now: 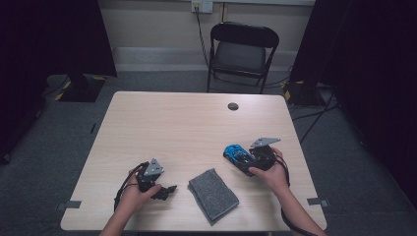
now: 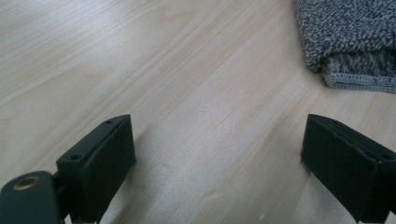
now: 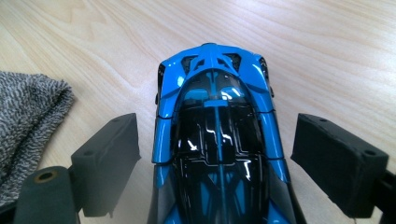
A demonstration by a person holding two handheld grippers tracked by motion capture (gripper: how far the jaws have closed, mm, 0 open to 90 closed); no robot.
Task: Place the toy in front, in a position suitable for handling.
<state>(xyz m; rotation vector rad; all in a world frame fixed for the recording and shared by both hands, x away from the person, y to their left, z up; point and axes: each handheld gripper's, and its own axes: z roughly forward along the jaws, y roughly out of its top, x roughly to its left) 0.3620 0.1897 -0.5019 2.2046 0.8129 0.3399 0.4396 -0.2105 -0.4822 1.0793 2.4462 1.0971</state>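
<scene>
A blue and black toy car (image 1: 235, 153) (image 3: 218, 135) rests on the light wood table (image 1: 187, 123), right of centre. My right gripper (image 1: 246, 161) (image 3: 217, 161) is open, its jaws straddling the car with gaps on both sides. A folded grey cloth (image 1: 213, 193) (image 2: 350, 37) (image 3: 25, 121) lies near the front edge between the hands. My left gripper (image 1: 169, 191) (image 2: 219, 163) stands open low over bare wood, just left of the cloth, with nothing between its jaws.
A black folding chair (image 1: 242, 51) stands beyond the far edge of the table. A small dark round cap (image 1: 233, 106) sits in the tabletop near the back. Dark curtains and cables flank the floor on both sides.
</scene>
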